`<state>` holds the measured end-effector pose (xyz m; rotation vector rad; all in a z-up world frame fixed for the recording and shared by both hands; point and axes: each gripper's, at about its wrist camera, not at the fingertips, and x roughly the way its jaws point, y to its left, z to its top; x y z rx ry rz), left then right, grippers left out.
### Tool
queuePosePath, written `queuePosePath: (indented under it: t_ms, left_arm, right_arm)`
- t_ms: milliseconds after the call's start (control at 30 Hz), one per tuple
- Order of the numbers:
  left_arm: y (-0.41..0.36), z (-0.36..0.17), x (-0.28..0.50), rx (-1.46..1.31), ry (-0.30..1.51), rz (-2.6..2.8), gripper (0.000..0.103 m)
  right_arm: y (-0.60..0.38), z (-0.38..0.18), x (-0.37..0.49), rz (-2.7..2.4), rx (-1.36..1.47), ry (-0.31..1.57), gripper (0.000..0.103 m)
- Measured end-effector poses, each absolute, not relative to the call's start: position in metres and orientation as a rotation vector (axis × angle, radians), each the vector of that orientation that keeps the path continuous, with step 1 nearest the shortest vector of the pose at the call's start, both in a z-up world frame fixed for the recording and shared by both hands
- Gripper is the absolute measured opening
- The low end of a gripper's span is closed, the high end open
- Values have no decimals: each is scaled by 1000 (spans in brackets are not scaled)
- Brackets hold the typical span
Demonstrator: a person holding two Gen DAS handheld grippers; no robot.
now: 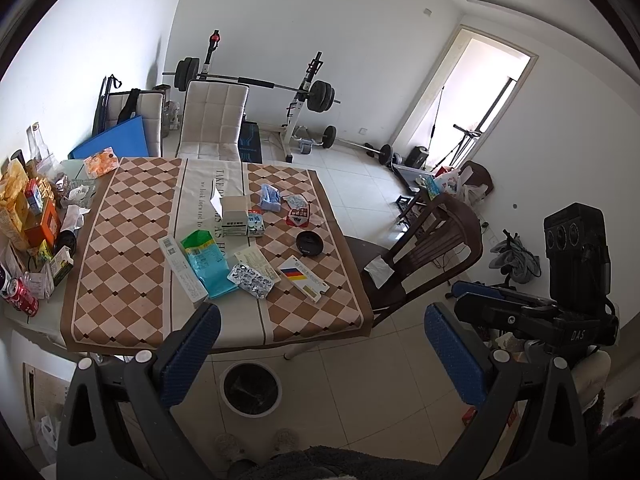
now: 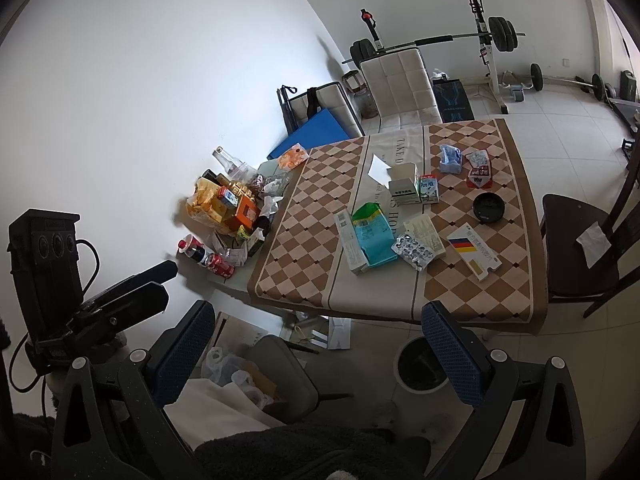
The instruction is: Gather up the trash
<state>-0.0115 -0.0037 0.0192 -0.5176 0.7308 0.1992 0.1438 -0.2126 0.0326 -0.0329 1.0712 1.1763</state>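
Presently the trash, a blister pack [image 1: 253,280], teal pouch [image 1: 208,265] and flat boxes, lies strewn on the checkered cloth [image 1: 120,240], above the bin [image 1: 251,389] on the floor. We hold the left gripper [image 1: 320,354] and right gripper [image 2: 320,354] short of the cloth, jaws apart and empty. We judge it best to pinch the nearest piece by its edge, then release squarely over the bin.

On the checkered cloth lay one blister pack [image 1: 253,280], one teal pouch [image 1: 208,264], one small milk carton [image 1: 255,222], one open white box [image 1: 234,216], one black round lid [image 1: 309,243], one blue cloth [image 1: 269,197] and three flat cartons. At lower left stood one red can [image 1: 22,299]. One bin [image 1: 251,389] sat below.
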Motion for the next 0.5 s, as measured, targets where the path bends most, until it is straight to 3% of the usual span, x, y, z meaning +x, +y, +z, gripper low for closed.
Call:
queuePosePath:
  t_ms: [500]
  left_arm:
    - [2,17,-6,-448,746,298,103]
  right_arm:
    - [-199,34,137,1156,-7,1079,103]
